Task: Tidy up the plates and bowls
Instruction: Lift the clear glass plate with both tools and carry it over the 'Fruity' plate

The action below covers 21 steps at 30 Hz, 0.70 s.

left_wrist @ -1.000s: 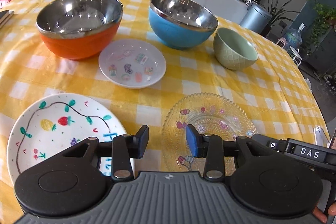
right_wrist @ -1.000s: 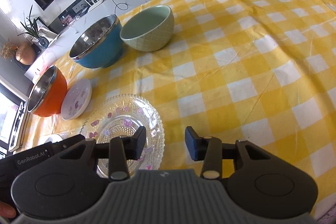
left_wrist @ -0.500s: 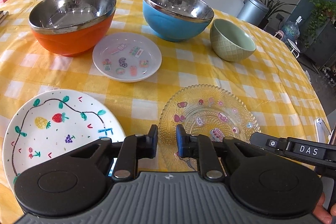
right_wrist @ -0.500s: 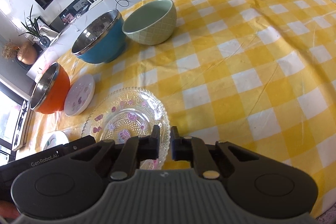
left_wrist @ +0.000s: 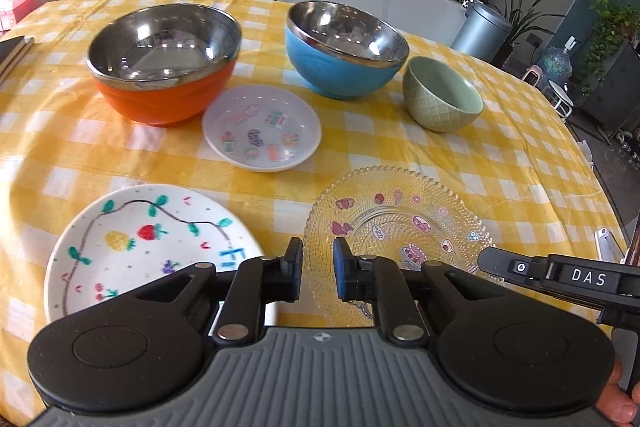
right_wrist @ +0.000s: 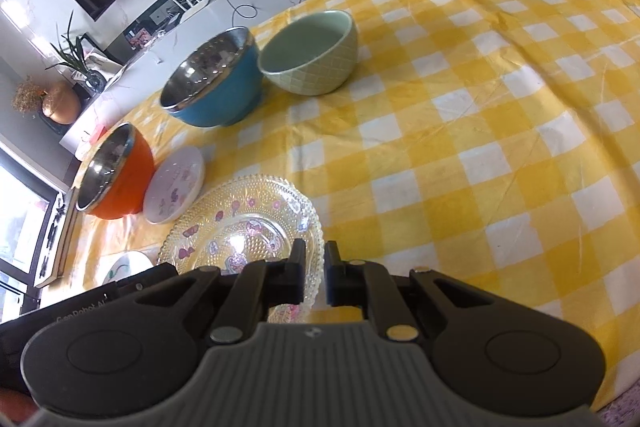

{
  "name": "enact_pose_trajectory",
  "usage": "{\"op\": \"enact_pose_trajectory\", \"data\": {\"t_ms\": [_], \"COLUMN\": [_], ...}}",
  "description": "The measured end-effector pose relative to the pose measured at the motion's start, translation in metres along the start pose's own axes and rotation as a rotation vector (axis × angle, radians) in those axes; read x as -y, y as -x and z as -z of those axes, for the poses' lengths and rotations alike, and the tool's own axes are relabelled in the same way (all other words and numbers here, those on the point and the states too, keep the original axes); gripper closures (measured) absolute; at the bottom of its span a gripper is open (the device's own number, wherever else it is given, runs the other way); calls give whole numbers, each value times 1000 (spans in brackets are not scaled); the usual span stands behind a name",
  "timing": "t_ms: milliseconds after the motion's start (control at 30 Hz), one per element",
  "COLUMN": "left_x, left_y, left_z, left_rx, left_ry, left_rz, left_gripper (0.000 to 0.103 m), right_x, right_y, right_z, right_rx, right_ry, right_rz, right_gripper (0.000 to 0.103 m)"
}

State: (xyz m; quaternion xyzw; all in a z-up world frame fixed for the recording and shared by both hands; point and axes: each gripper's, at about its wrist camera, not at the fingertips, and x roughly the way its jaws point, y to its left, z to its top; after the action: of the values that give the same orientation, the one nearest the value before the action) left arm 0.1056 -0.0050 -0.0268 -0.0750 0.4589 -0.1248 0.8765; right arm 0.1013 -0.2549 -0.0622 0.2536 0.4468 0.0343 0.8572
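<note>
Left wrist: beaded glass plate (left_wrist: 400,223), round; steel-lined orange bowl (left_wrist: 164,63).

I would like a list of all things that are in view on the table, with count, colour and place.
steel bowl, orange outside: 1, far left of the table.
steel bowl, blue outside: 1, far middle.
small bowl: 1, pale green, right of the blue one.
small plate: 1, white with stickers, between and in front of the two steel bowls.
painted plate: 1, white with drawn fruit, near left.
glass plate: 1, clear with stickers, near right.
tablecloth: 1, yellow and white checks, over the table.
left gripper: 1, black, nearly shut, empty, above the gap between the near plates.
right gripper: 1, black, shut, empty, over the glass plate's edge.
</note>
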Motion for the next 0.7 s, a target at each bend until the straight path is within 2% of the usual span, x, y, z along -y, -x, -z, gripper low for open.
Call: {"op": "enact_pose_trajectory", "data": {"t_ms": [233, 467, 700], "left_x": [-34, -83, -117], "left_y": [26, 50, 60], "left_z": [2, 9, 16], "left_rx": [18, 42, 51], "left_ry": [33, 123, 186], "left_rz": [-41, -101, -149], "left_gripper": [86, 86, 86], "right_x": [-32, -84, -128], "right_y": [-5, -19, -37], "right_z": [11, 23, 37], "right_rx": [-31, -61, -89], "right_ry": [19, 92, 175], "right_rz": [-61, -121, -129], "right_gripper": [97, 97, 97]}}
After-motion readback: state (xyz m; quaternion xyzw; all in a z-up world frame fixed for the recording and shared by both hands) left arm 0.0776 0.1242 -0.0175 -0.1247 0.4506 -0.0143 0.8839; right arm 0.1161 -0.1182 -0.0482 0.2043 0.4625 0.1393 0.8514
